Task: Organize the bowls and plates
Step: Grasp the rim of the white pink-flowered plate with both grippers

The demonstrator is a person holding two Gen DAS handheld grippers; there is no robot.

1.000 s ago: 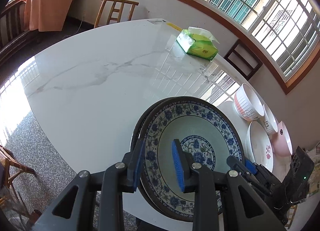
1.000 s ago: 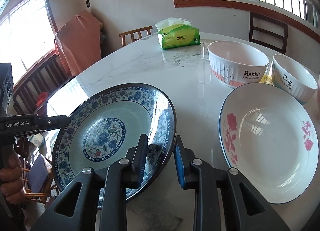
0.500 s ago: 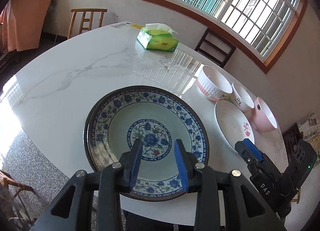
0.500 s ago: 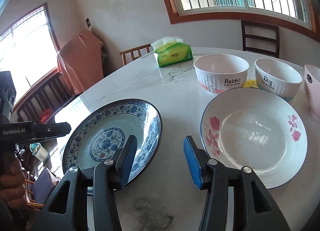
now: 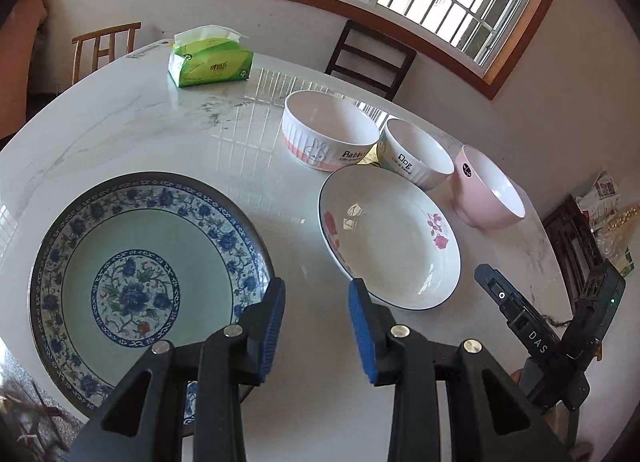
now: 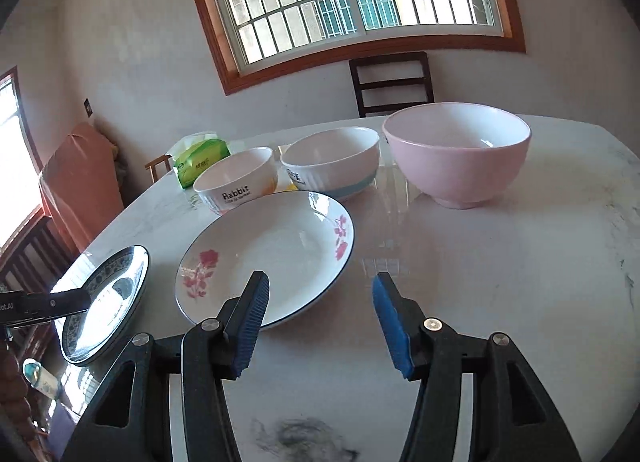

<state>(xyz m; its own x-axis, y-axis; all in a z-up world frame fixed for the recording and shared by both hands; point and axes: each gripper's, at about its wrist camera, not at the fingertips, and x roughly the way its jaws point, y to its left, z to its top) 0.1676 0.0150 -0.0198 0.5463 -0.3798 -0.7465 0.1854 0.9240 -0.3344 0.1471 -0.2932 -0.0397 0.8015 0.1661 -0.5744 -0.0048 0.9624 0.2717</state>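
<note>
Left hand-held gripper (image 5: 316, 326): jaws parted, holding nothing, above the surface (image 5: 160, 130) between the two plates; its left finger overlaps the blue-patterned plate's (image 5: 132, 282) near rim in view, contact unclear. Right hand-held gripper (image 6: 318, 318): jaws wide apart, empty, at the near edge of the white flowered plate (image 6: 268, 250).

Blue-patterned plate lies flat at the surface's left edge, partly cut off behind the left hand-held gripper. Lettering on the middle bowl (image 6: 332, 166) partly hidden by the flowered plate.

Count: two plates; three bowls in a row behind the flowered plate: Rabbit bowl (image 5: 328, 130), middle bowl, pink bowl (image 6: 456, 150). One green tissue pack (image 5: 210, 56).
</note>
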